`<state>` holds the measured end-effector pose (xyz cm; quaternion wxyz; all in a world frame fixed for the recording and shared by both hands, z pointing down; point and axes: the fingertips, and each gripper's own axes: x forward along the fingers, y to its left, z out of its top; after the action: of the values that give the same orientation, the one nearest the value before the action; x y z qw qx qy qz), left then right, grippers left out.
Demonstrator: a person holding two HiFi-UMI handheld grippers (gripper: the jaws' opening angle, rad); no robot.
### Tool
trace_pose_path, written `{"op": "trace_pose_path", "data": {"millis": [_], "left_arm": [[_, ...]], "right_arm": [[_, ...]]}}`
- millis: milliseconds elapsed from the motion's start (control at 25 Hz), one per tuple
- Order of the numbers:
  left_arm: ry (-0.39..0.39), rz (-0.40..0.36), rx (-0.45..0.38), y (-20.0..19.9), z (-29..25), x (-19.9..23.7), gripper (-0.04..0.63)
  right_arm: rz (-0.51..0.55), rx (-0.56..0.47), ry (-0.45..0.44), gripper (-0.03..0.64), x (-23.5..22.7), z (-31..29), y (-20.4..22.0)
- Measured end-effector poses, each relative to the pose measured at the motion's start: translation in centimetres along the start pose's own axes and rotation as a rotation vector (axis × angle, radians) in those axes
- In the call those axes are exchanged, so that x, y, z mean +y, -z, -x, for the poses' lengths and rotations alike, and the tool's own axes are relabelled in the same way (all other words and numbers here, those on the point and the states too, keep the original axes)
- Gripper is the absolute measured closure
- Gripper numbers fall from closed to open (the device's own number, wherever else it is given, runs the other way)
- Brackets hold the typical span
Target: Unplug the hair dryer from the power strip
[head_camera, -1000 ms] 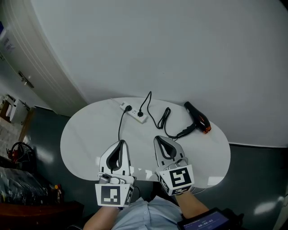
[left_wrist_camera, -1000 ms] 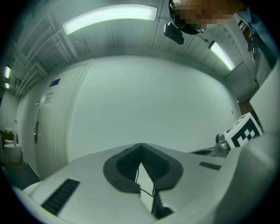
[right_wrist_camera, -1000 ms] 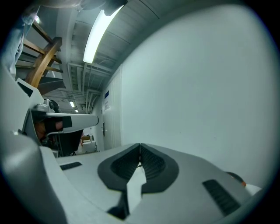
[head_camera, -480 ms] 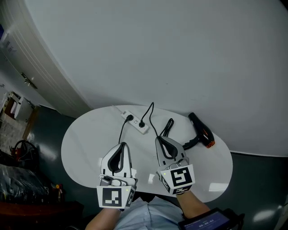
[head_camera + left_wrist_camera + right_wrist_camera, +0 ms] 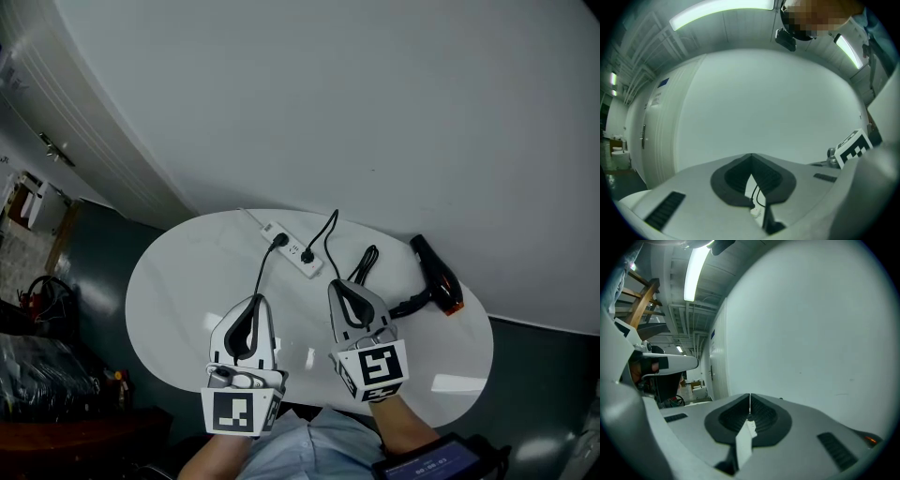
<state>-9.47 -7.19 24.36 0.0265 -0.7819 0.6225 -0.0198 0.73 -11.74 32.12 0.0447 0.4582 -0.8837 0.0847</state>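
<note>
Left tongs (image 5: 255,302) clenched, empty; right tongs (image 5: 336,285) clenched too; both over the desk (image 5: 178,281), near the power strip (image 5: 292,249); hair dryer (image 5: 439,277) far right.

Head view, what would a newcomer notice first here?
The left hand-held gripper and right hand-held gripper, both shut, hover at the near edge of a white oval table. Beyond them lies a white power strip with two black plugs, and a black hair dryer at the right edge.

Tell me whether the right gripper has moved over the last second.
Yes. The right gripper has advanced across the table toward the power strip; the gap between its tips and the strip is now smaller.
</note>
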Motion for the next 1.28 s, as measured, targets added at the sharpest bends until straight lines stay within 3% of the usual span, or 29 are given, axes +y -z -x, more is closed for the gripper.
{"op": "trace_pose_path", "data": {"millis": [600,760,960,1120,1280], "left_arm": [[0.046,0.081,0.118,7.2,-8.4,5.4,0.597],[0.057,0.106,0.159,9.7,-10.3,6.5,0.597],[0.066,0.147,0.208,12.4,-12.0,7.5,0.597],[0.056,0.188,0.27,14.5,-12.5,7.9,0.597],[0.071,0.172,0.246,14.9,-13.2,8.3,0.597]], "right_arm": [[-0.037,0.209,0.013,0.611,-2.1,-9.8,8.3],[-0.05,0.262,0.0,0.522,-2.5,-12.3,11.0],[-0.051,0.327,0.014,0.52,-2.7,-14.6,13.8],[-0.024,0.327,0.007,0.52,-2.6,-16.0,14.7],[0.009,0.293,0.014,0.542,-2.8,-17.0,14.6]]}}
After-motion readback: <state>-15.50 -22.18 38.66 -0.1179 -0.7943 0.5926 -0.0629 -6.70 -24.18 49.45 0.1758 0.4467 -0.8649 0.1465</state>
